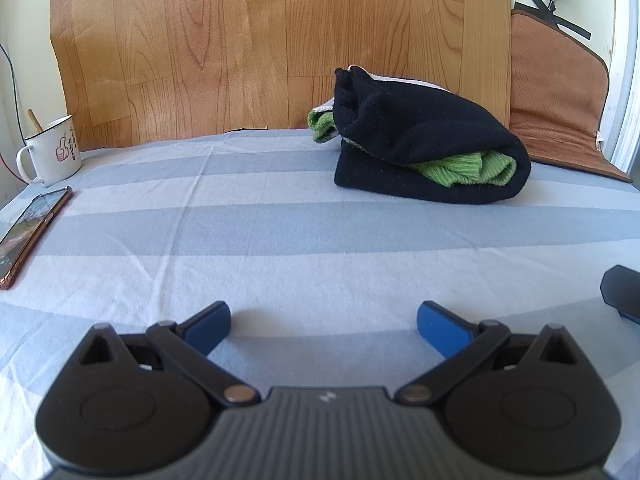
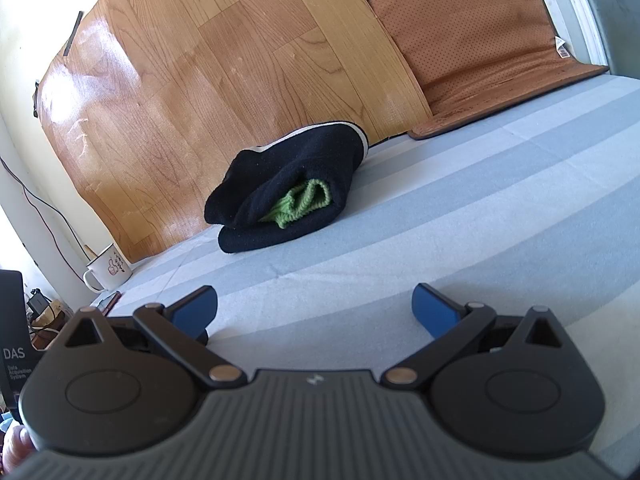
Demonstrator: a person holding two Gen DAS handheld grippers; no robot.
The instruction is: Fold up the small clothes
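A folded black garment (image 1: pixel 428 140) lies at the back of the striped sheet (image 1: pixel 280 232), against the wood-pattern panel, with a green knit piece (image 1: pixel 464 168) tucked inside and showing at its open edge. In the right wrist view the same black bundle (image 2: pixel 288 188) sits mid-frame with the green knit (image 2: pixel 304 200) peeking out. My left gripper (image 1: pixel 323 320) hovers open over the sheet, well short of the bundle, nothing between its blue pads. My right gripper (image 2: pixel 315 308) is also open and empty, well in front of the bundle.
A white enamel mug (image 1: pixel 52 152) and a phone (image 1: pixel 32 228) lie at the left edge of the sheet. A brown perforated mat (image 1: pixel 556 92) leans at the back right. A dark part of the other gripper (image 1: pixel 622 292) pokes in at the right.
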